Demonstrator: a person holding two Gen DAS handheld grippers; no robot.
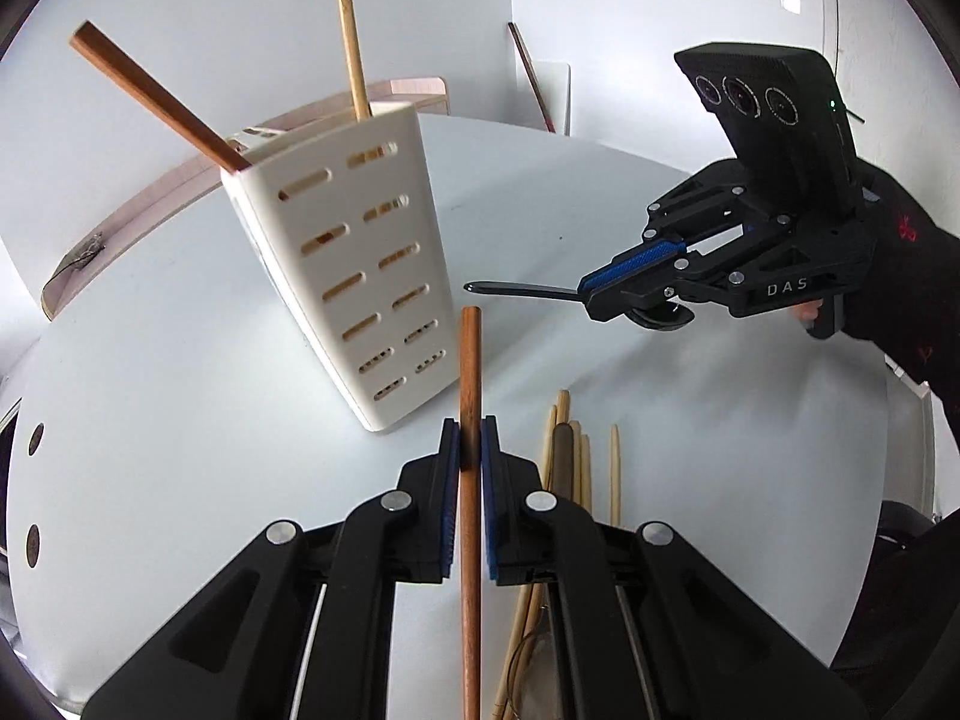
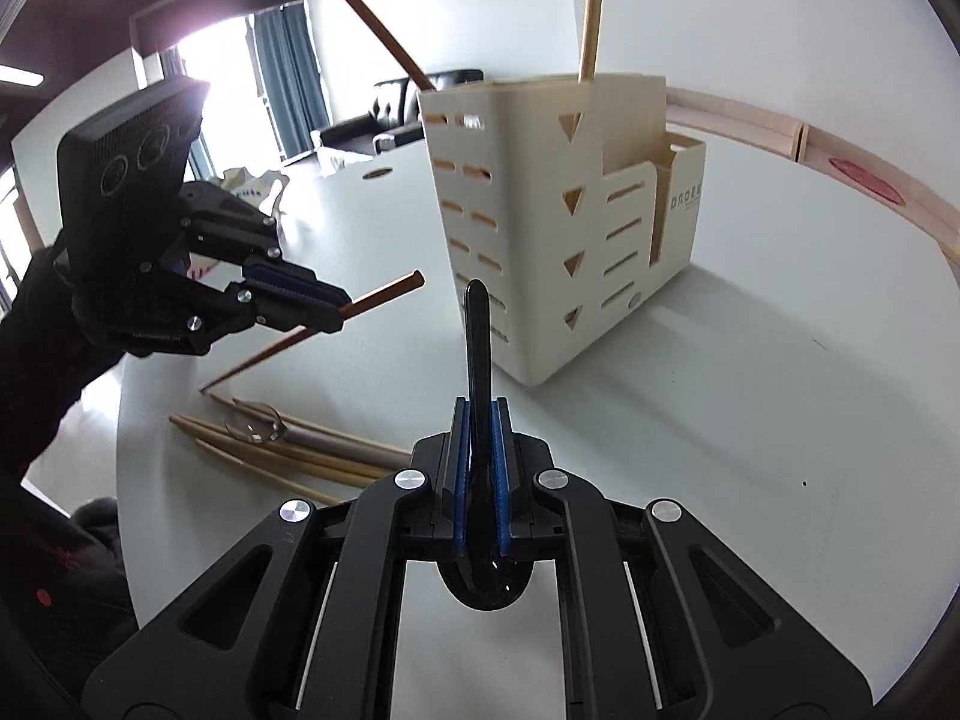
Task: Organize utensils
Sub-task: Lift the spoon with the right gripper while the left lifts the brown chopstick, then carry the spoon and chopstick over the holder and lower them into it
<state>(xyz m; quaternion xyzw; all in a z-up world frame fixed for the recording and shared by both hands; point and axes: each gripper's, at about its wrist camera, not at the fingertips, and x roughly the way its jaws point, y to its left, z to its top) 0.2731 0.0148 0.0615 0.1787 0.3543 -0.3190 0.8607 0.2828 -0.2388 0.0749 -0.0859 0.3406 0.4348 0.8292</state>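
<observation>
free: table point(image 2: 750, 420) beside holder | blocked: holder point(image 1: 360, 276), loose sticks point(image 2: 288, 450)

My right gripper point(image 1: 624, 294) bears "DAS"; the cream utensil holder point(image 2: 681, 222) carries unclear lettering, roughly "DROEE".

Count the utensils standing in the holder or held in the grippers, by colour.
Reddish-brown sticks: 2, one in the holder, one in the left gripper
Light wooden stick: 1, in the holder
Black spoon: 1, in the right gripper
Total: 4
</observation>
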